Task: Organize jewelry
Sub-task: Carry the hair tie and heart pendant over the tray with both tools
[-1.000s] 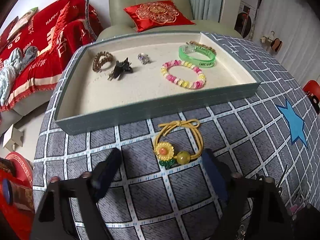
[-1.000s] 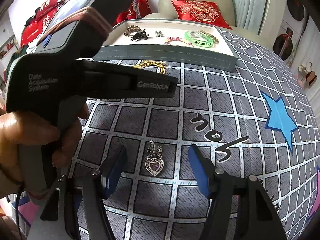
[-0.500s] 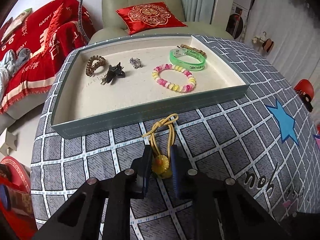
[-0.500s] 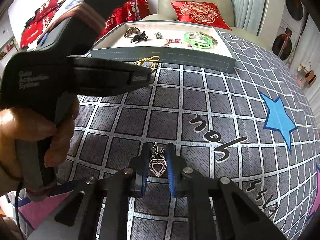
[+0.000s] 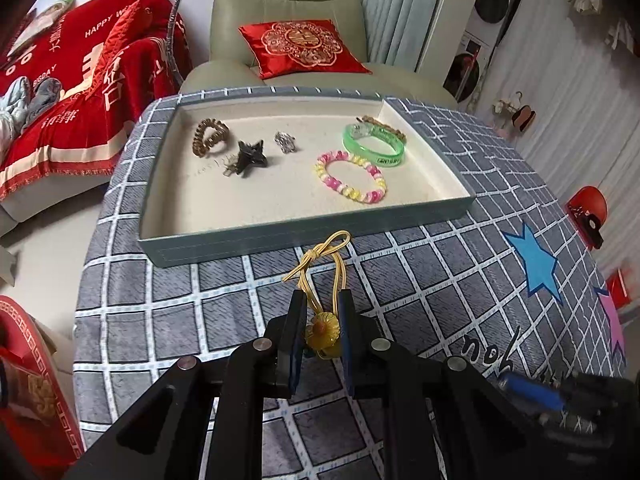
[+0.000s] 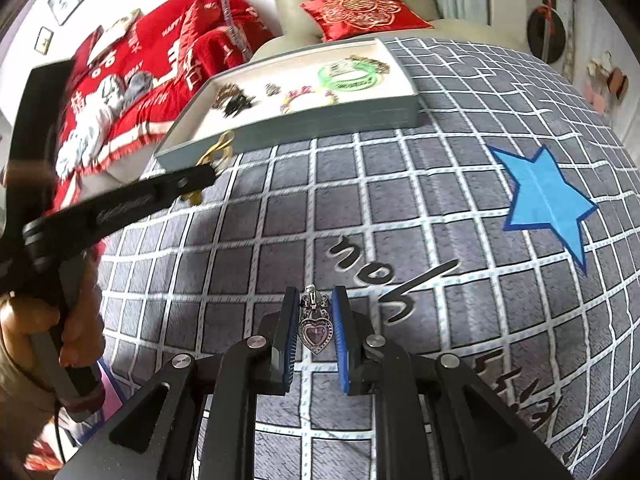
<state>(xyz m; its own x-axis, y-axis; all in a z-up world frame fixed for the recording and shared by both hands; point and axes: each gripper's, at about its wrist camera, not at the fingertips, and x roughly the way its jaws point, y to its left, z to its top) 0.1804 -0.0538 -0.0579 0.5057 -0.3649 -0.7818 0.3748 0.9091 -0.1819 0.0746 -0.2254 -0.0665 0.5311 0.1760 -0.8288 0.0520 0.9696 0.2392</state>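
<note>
Both grippers closed: left gripper pinches sunflower hair tie, right gripper heart pendant; blue-grey jewelry tray next, likely.

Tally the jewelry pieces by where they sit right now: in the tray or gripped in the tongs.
In the tray: 6
Gripped in the tongs: 2, the yellow flower hair tie in the left tongs and the heart pendant in the right tongs
Total: 8

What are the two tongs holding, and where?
Left tongs pinch the yellow hair tie by its flower charm. Right tongs pinch the heart pendant by its sides.
</note>
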